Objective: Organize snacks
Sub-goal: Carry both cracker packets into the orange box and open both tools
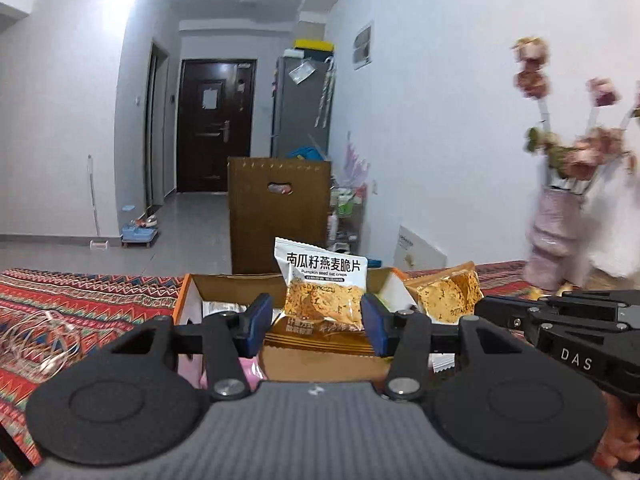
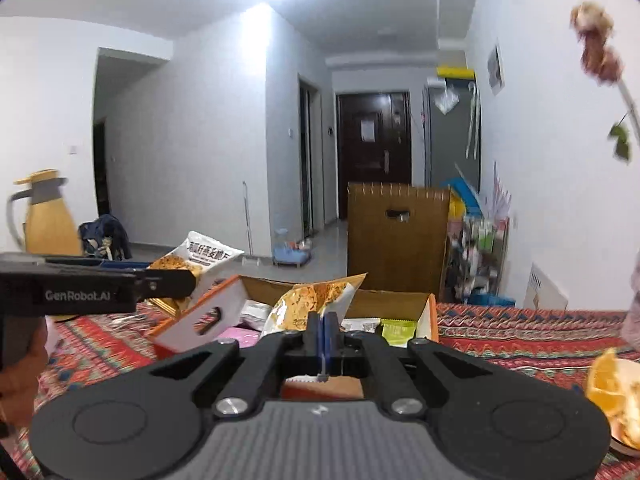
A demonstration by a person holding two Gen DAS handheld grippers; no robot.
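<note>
- The desk (image 1: pixel 80 300) wears a red patterned cloth; behind it a white-walled hallway runs to a dark door (image 1: pixel 216 124) at 12 o'clock, with a brown cardboard carton (image 1: pixel 280 212) on the floor and a vase of dried flowers (image 1: pixel 560 216) at 3 o'clock.
- An open orange-edged snack box (image 2: pixel 192 320) sits on the desk.
- The left tongs (image 1: pixel 316 320) stand part open, blue pads pressing the sides of the pumpkin seed crisp packet (image 1: pixel 320 284), held upright above the box.
- The right tongs (image 2: pixel 323 332) are pinched tight on the edge of a second crisp packet (image 2: pixel 312 300) over the box.
- Both packets show golden crisps; the first has a white top with Chinese lettering.
</note>
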